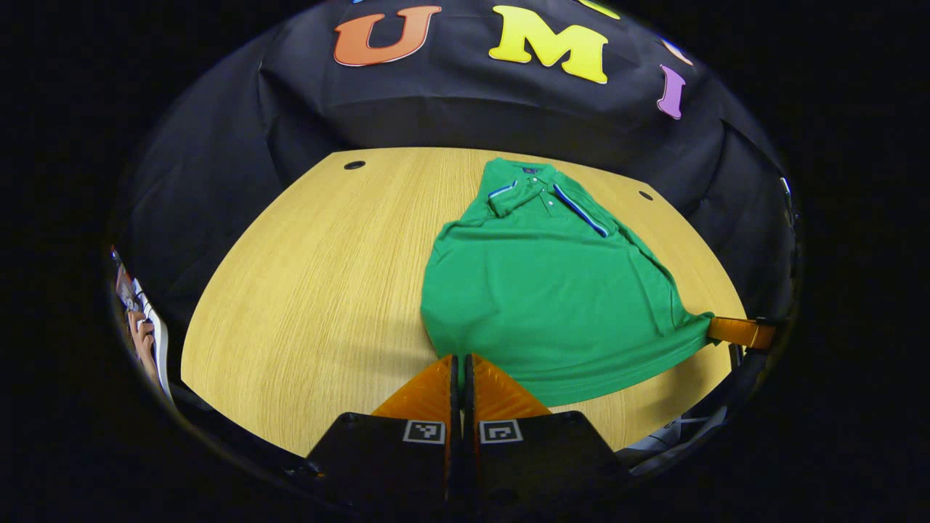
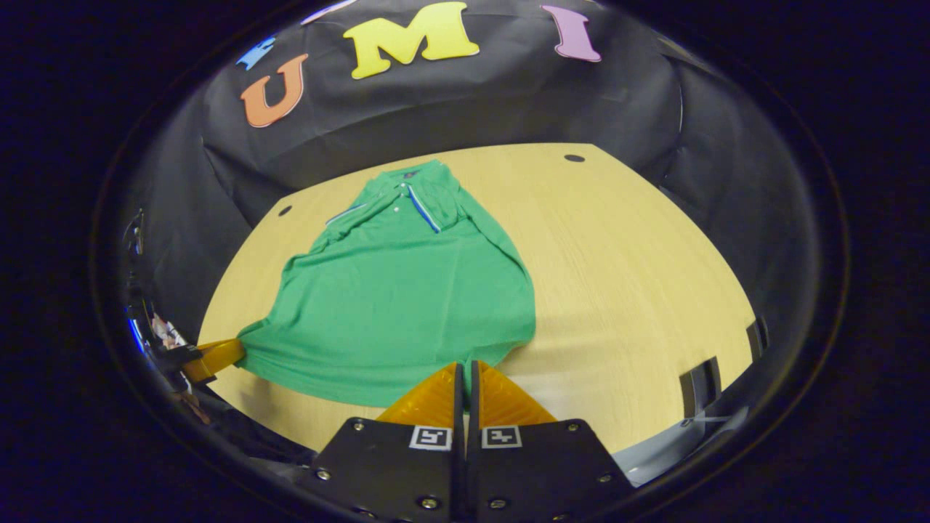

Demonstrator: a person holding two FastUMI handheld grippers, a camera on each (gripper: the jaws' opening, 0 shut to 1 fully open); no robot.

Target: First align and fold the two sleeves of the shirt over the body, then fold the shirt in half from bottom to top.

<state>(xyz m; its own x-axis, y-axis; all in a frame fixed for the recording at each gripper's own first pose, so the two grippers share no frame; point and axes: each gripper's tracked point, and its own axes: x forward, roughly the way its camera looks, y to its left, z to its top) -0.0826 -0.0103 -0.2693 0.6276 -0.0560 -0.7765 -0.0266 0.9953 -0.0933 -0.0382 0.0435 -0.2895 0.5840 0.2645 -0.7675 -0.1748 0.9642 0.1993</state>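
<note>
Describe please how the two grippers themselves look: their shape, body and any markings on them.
In each view, the gripper's own two fingers rise as wedge shapes with ribbed faces, narrowing toward the tips. The left gripper and the right gripper both sit on a black body with angled corners. Each body carries two small square black-and-white markers, one per finger. Small screws show on the right gripper's body.

Shirt (image 1: 552, 290) flat on table (image 1: 305, 276), collar at far end.

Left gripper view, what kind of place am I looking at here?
Probably a staged recording booth, not a home: black cloth hangs as a wall behind a bare wooden table, and a green polo shirt lies on it, its hem pinched by both tongs, left and right.
</note>
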